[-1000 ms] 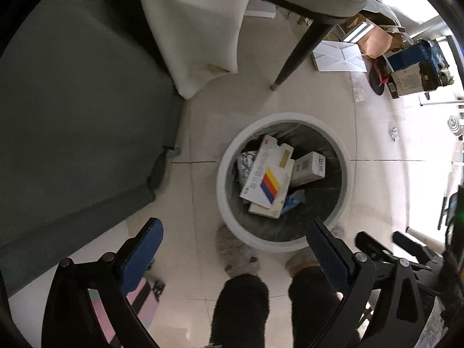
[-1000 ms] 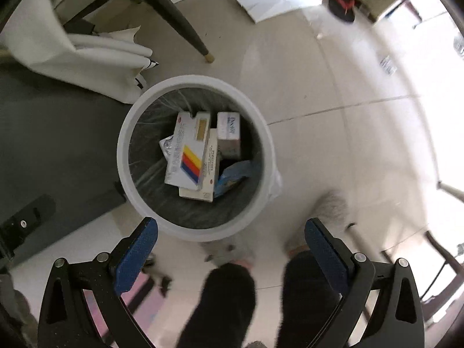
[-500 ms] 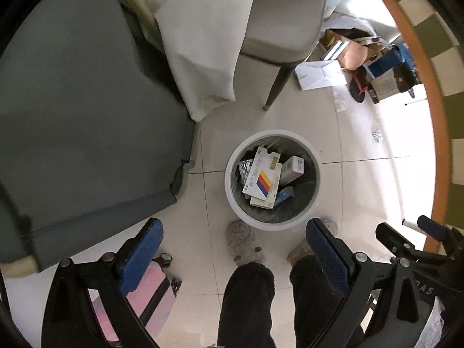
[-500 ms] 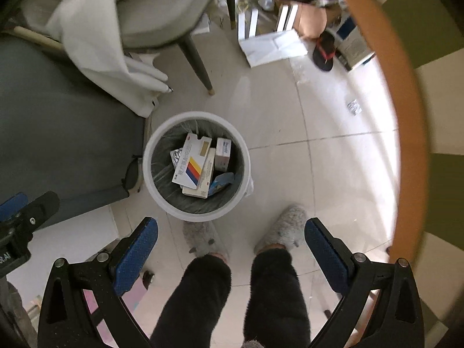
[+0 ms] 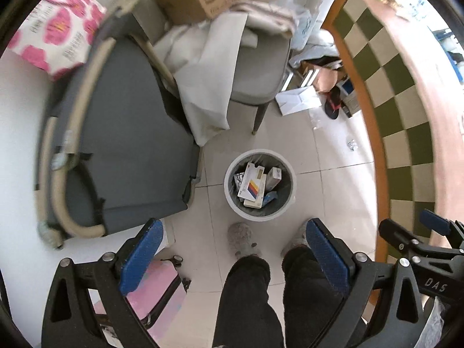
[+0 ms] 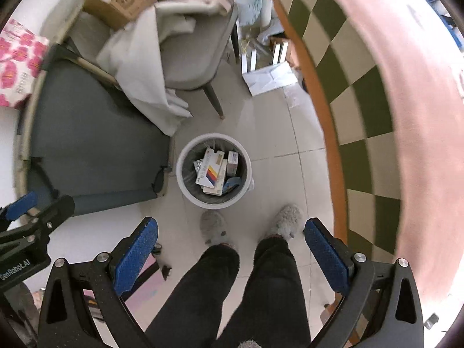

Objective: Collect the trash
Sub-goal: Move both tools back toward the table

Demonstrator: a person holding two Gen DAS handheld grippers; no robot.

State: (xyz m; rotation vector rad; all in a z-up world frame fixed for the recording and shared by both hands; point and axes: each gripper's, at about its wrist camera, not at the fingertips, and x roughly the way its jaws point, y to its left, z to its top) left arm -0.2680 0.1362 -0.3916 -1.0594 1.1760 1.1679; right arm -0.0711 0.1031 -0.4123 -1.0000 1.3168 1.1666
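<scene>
In the left wrist view our left gripper (image 5: 232,249) hangs empty with its jaws wide apart, high above the trash bin (image 5: 260,185) at centre frame, where the striped box (image 5: 250,182) lies with its long axis running lower left to upper right. In the right wrist view our right gripper (image 6: 230,246) is likewise spread and empty (slippers (image 6: 214,227) just below the bin (image 6: 213,170)). We judge that anything released from this height could miss the rim.

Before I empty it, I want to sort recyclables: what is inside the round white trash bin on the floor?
Inside the round white trash bin: a white carton with red-yellow-blue stripes on top, a smaller white box, a blue wrapper, a foil blister pack. Anything beneath is covered.
</scene>
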